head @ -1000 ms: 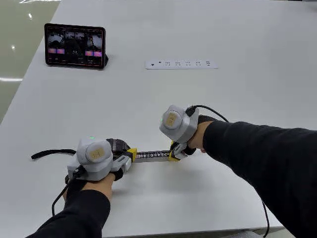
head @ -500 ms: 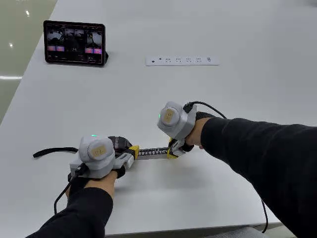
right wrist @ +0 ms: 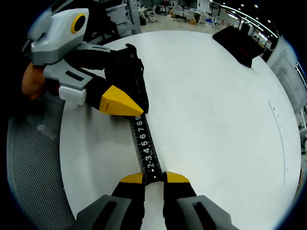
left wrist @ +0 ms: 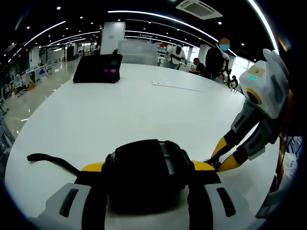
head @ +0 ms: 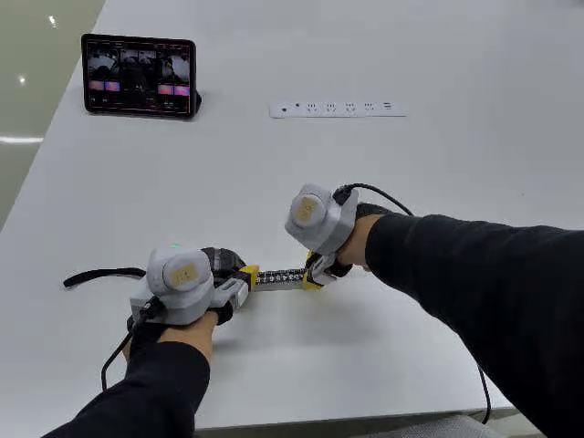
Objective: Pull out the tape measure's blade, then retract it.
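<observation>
I am working over one white table, with my two dark sleeves reaching in from the near edge. At the far left stands one tablet, propped up with its screen lit, and well to its right one white power strip lies flat.

I have two grippers, both low on the near part of the table. The left gripper is clamped around the one black tape measure, a yellow-tipped jaw on each side of its body, which rests on the table. The right gripper sits just beside it, its jaws pinched together on the end of the blade.

The blade runs straight between the two grippers, lying flat along the tabletop. Only a short length is out, and I can read the numerals two to nine on it. One black strap trails left from the tape measure across the table.
</observation>
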Demonstrator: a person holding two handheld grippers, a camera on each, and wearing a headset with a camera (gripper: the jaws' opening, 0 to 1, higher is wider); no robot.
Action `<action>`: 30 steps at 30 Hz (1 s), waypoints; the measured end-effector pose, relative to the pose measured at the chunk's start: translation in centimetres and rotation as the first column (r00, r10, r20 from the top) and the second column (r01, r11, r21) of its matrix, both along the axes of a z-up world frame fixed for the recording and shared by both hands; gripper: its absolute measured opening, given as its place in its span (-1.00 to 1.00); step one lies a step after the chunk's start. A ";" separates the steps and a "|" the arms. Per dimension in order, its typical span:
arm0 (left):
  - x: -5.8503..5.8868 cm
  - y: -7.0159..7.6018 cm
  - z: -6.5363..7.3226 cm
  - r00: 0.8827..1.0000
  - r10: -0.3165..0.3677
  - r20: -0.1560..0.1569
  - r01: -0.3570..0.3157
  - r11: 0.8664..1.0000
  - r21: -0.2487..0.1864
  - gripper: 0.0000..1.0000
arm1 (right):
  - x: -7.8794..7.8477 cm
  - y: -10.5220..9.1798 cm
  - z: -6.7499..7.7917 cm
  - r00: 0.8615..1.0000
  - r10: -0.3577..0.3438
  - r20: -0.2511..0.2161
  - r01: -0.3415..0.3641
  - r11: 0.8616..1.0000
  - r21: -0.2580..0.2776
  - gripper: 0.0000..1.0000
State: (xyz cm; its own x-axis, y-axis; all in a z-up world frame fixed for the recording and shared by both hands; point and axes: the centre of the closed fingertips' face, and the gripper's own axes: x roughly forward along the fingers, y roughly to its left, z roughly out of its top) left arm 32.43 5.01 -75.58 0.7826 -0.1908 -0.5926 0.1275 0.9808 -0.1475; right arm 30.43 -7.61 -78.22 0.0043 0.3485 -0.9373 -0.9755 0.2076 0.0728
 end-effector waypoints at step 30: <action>-0.1 0.1 0.1 1.000 0.013 -0.013 -0.013 0.999 -0.039 0.28 | 0.0 1.8 0.1 1.000 0.013 -0.009 -0.013 1.000 0.020 -0.80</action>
